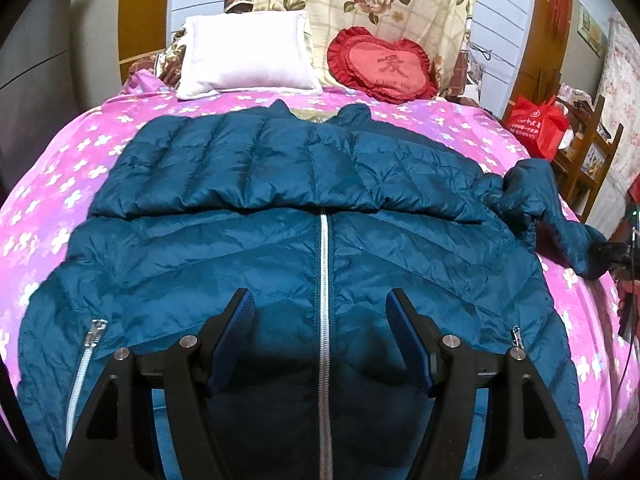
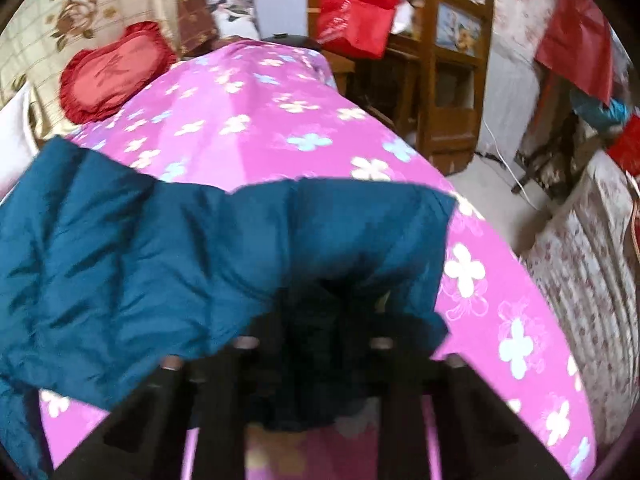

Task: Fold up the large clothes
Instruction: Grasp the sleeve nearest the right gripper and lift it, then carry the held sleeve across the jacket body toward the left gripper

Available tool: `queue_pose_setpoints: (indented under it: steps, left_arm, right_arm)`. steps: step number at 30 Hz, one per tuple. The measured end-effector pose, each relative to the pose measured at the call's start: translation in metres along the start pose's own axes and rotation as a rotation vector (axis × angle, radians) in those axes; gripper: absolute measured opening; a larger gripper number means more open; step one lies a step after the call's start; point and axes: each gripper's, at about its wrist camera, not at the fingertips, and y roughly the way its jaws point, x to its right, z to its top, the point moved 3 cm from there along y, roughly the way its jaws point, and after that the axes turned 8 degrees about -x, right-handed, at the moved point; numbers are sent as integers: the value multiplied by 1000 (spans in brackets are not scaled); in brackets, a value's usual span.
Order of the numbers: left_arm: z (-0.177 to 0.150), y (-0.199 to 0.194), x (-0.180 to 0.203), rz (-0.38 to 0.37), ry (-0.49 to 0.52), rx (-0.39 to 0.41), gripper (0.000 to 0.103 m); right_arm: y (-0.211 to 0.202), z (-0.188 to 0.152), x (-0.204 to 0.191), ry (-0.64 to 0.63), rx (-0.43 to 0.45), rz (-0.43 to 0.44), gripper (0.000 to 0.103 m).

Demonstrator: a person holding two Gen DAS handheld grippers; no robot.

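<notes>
A teal puffer jacket (image 1: 320,216) lies front up on the pink flowered bedsheet (image 1: 80,152), its silver zipper (image 1: 323,280) closed. One sleeve (image 1: 280,168) is folded across the chest. My left gripper (image 1: 320,300) hovers open over the lower front, its fingers on either side of the zipper and gripping nothing. The other sleeve (image 1: 560,216) stretches out to the right. In the right wrist view my right gripper (image 2: 316,312) is shut on the bunched end of that sleeve (image 2: 200,248), and the fabric hides its fingertips.
A white pillow (image 1: 244,56) and a red heart cushion (image 1: 384,66) lean at the head of the bed. Past the bed's right edge are a red bag (image 2: 352,20), a wooden shelf (image 2: 452,60) and bare floor (image 2: 492,200).
</notes>
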Motion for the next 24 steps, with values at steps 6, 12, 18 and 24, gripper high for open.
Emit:
queue_pose_setpoints:
  steps: [6,12,18,24]
  left_arm:
    - [3,-24,-20,3,-35,32,50]
    - [0,-34,-43,-14,-83,25,50]
    - [-6,-40,-61,-13,-108,40,50]
    - [-8,-48,-89,3,-144,67,50]
  right_arm:
    - [-76,11,-24,-47,145,48,11]
    - [-174,28,-93,-173,294,160,9]
    - [-238,26,-200,-364,351,278,8]
    - [-256,-5,-335,-559,334,416,8]
